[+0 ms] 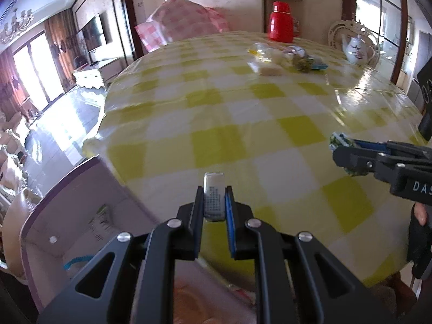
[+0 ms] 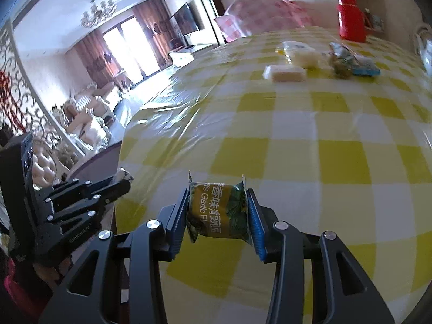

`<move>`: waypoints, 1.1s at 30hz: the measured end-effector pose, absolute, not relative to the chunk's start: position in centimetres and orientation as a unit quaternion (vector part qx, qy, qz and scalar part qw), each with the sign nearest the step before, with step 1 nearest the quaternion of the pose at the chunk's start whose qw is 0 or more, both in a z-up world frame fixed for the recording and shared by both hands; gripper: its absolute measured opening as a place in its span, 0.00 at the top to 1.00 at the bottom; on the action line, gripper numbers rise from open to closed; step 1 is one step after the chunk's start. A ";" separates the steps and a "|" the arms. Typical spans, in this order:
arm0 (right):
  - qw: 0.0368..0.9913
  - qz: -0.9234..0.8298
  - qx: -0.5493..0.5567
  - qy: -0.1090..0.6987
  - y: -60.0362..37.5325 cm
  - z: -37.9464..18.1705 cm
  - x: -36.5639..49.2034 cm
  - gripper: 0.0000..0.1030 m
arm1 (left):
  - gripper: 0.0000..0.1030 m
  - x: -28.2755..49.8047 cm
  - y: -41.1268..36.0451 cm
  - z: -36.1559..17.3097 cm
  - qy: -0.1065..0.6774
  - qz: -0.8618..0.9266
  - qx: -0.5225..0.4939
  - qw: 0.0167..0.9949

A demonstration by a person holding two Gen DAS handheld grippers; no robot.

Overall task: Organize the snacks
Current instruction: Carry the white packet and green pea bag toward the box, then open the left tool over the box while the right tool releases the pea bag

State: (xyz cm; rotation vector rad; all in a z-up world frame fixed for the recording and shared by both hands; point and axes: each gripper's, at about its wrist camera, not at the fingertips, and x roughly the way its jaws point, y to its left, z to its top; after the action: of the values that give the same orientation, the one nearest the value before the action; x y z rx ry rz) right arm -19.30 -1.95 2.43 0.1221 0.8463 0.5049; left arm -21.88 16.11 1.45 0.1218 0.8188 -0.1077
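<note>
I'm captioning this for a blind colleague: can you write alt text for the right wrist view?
The right gripper pinches a green snack packet above a yellow-checked table. More snacks lie at the far side near a red flask, and the left gripper shows at the left edge.

Both wrist views look forward low over the checked table (image 1: 270,113) from its near edge, sharing the far snack pile (image 2: 324,59) and red flask (image 1: 280,21).
</note>
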 end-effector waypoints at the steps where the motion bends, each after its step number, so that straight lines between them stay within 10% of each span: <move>1: 0.879 0.243 0.054 0.406 -1.7 2.4 -19.3 0.60 | 0.86 -22.0 16.6 1.4 0.399 -0.050 0.056 0.914; 33: 0.820 0.412 -0.117 0.380 18.1 2.1 -29.6 0.59 | 0.85 -21.8 30.3 -0.6 0.449 0.066 0.047 0.890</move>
State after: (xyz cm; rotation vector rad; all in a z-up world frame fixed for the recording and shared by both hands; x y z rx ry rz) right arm -29.58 18.10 2.12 -0.2494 0.8087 0.8784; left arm -21.78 30.27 -0.58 0.0980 0.9317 0.1361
